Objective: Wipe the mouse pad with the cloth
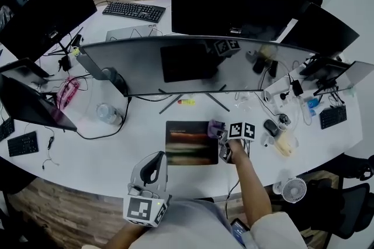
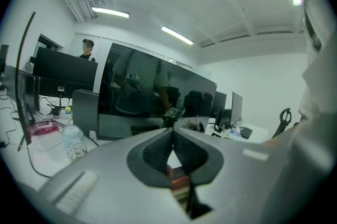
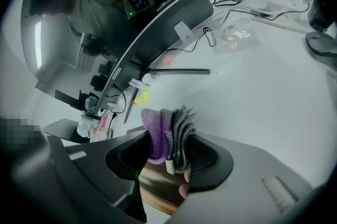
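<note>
A: Status?
B: Right gripper (image 3: 168, 153) is clamped on the folded cloth (image 3: 167, 131), sitting at the right edge of the mouse pad (image 1: 190, 142), mid-bench (image 1: 117, 148). Left gripper (image 2: 172, 138) is closed on nothing and held off the near edge.
A: Risks?
B: Nothing pins the pad, so a stroke probably drags it along. The cloth is only pinched by a fold, so friction could pull it free.
</note>
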